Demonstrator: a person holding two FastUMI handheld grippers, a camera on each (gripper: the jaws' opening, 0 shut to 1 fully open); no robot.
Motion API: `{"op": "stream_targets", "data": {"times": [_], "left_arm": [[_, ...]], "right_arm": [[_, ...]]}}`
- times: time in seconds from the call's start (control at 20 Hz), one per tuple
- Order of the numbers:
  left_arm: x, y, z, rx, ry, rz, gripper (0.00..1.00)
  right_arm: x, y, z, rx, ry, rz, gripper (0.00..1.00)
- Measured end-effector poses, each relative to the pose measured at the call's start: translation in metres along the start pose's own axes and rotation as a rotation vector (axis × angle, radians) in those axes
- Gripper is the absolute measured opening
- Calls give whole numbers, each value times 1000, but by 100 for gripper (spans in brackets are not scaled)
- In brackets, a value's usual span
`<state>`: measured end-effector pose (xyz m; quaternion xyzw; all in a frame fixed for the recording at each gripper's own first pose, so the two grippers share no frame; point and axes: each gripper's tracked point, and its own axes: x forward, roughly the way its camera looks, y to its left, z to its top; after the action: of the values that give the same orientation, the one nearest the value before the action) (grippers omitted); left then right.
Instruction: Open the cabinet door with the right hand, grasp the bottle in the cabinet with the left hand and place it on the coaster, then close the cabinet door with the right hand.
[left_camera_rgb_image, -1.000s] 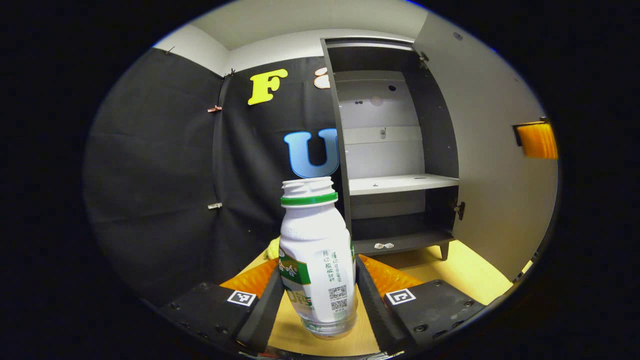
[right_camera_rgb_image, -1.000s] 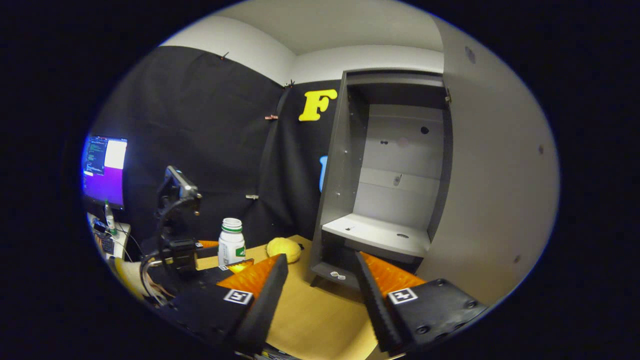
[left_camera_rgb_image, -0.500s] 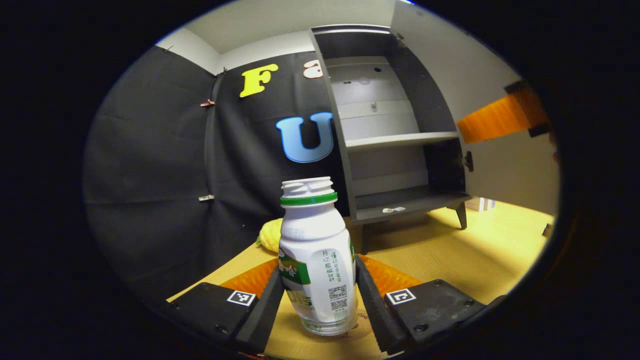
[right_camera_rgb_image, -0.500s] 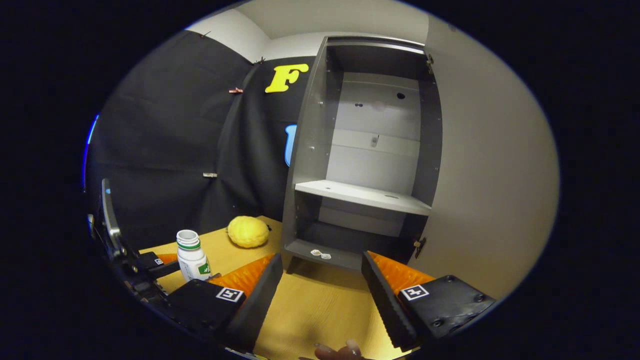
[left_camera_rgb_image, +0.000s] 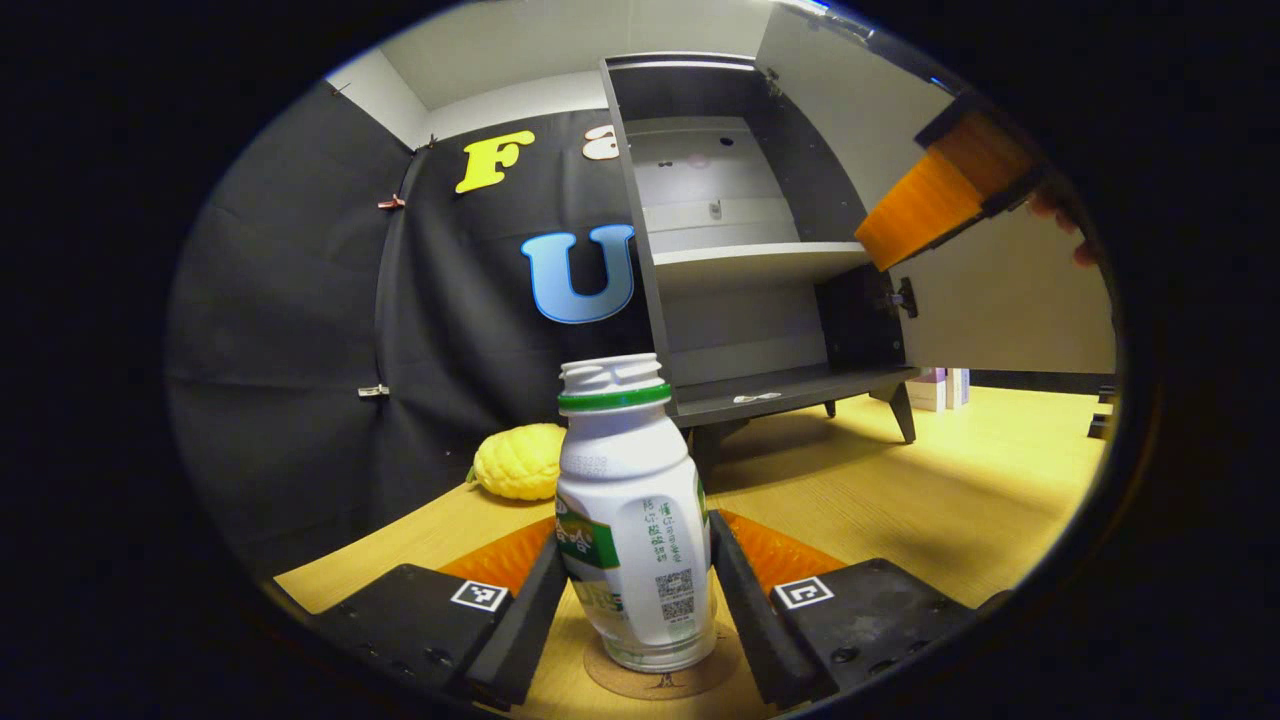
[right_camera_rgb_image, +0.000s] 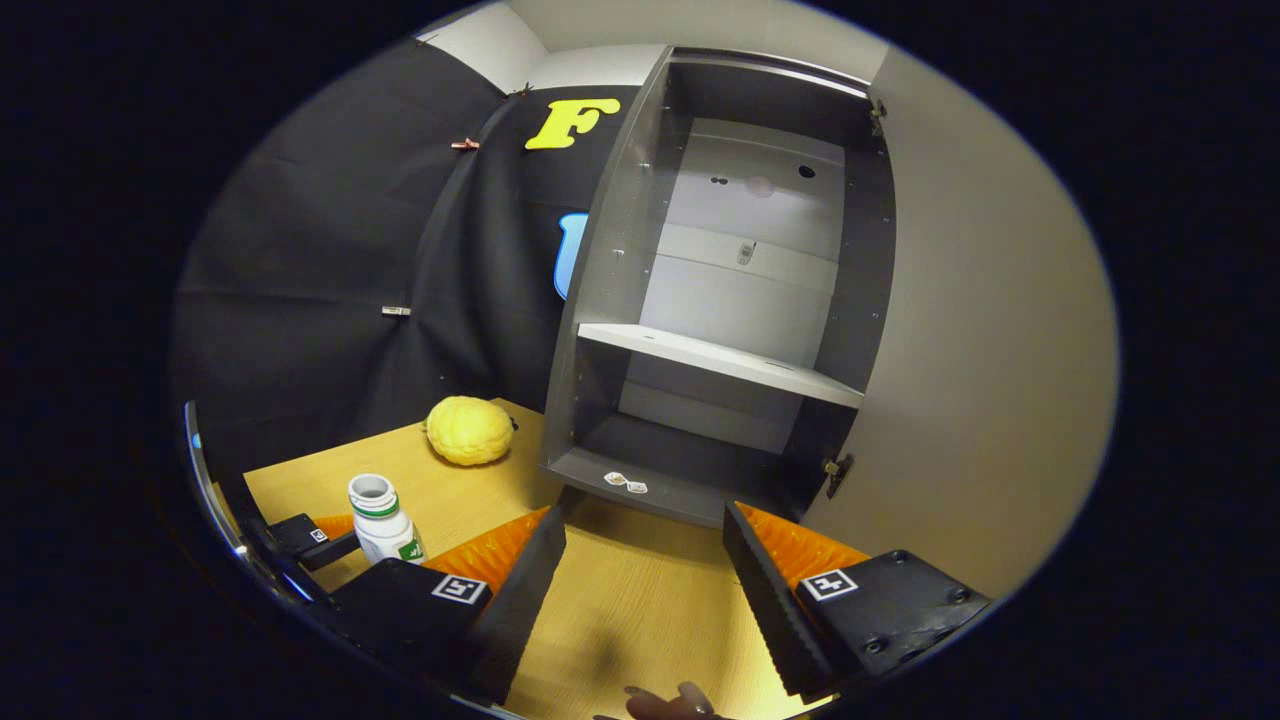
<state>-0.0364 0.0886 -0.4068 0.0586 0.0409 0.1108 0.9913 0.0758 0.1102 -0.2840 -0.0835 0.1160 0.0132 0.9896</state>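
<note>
Coaster (left_camera_rgb_image: 655, 675) mostly hidden under bottle (left_camera_rgb_image: 630, 520); bottle-coaster contact unclear.

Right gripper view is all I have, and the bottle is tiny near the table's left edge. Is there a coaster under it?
Observer: Yes. In the left gripper view a round coaster lies right beneath the base of the bottle. I cannot tell whether they touch.
Operator: Does the left tool have hold of it?
Observer: Yes. Both fingers press the bottle's sides, and it stands upright.
</note>
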Motion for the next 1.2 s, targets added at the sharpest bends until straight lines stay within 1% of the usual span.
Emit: {"op": "stream_targets", "data": {"times": [0.15, 0.2, 0.25, 0.4, 0.55, 0.65, 0.8, 0.9, 1.0, 1.05, 1.1, 1.15, 1.2], "left_arm": [[-6, 0, -6, -3, 5, 0, 86], [-9, 0, -1, -13, 2, -5, 94], [-7, -4, 6, -24, -3, -17, 97], [-5, 6, 38, -30, -22, -6, 96], [-5, 31, 92, 1, -73, 17, 96], [-8, 41, 130, 15, -97, 3, 96], [-27, 43, 175, 25, -96, -47, 96], [-45, 37, 199, 49, -84, -81, 96], [-61, 29, 222, 76, -64, -104, 96], [-68, 21, 229, 72, -45, -126, 92], [-76, 10, 238, 54, -28, -157, 99], [-83, -2, 247, 29, -15, -195, 100], [-89, -11, 257, 5, -8, -219, 100]], "right_arm": [[0, 11, 2, -8, 2, 21, 98], [-1, 13, 4, -15, 0, 24, 98], [-2, 13, 7, -18, -5, 25, 98], [-11, 4, 25, -27, -27, -3, 98], [-27, -13, 52, -13, -52, -39, 98], [-44, -21, 74, -11, -69, -37, 98], [-70, -37, 107, -15, -98, -57, 98], [-89, -48, 122, 8, -81, -73, 97], [-116, -45, 147, 39, -98, -41, 98], [-129, -38, 155, 50, -98, -3, 98], [-145, -31, 158, 62, -94, 38, 98], [-162, -26, 160, 70, -90, 76, 98], [-177, -29, 160, 72, -86, 90, 98]]}}
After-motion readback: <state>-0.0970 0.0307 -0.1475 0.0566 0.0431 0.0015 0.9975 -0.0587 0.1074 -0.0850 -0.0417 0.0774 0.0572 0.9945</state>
